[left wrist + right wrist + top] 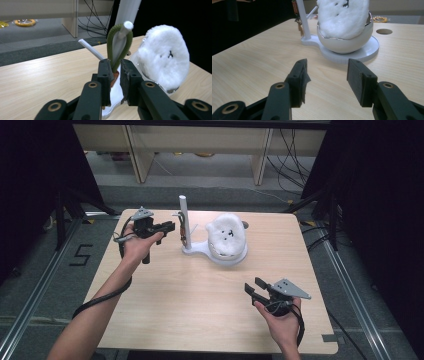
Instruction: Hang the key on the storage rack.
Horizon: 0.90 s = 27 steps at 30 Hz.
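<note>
A person's left gripper (169, 226) is reaching in at the left of a white stand (200, 251) near the far middle of a wooden table (165, 295), its jaws standing a little apart around the lower end of a green cord loop (118, 42). Whether the pads are pressing on the cord cannot be told, so the grip is unclear. The loop is hanging from a short white peg (125, 28) on the stand's upright post (183, 215), with a small orange-brown piece (115, 76) dangling at its bottom, just behind the jaws. To the right of the post, on the same stand, a white bowl (344, 43) is sitting heaped with white fluff (226, 234). The right gripper (256, 287) is hovering over the table well in front of the stand and to its right, jaws open with nothing between them, pointing toward the bowl.
</note>
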Each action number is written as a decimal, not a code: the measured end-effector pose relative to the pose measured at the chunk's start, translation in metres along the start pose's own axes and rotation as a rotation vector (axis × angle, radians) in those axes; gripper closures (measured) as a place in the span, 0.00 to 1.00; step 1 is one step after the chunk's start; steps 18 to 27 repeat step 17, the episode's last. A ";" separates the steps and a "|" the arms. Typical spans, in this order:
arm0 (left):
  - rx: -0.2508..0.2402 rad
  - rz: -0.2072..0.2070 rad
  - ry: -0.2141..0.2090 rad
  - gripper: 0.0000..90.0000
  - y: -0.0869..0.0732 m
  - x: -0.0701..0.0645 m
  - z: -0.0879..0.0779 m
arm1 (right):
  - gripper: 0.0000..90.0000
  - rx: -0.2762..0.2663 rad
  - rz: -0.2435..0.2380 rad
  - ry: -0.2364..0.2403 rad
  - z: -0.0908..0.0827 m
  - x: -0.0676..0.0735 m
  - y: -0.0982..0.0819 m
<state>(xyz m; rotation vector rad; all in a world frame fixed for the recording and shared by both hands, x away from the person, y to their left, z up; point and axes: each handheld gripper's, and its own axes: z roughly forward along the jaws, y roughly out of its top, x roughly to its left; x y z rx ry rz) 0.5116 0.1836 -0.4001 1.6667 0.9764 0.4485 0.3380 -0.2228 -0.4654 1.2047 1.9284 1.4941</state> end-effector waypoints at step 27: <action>-0.011 0.078 0.139 0.32 -0.133 -0.013 -0.096 | 0.53 0.044 0.040 -0.081 -0.003 -0.027 -0.017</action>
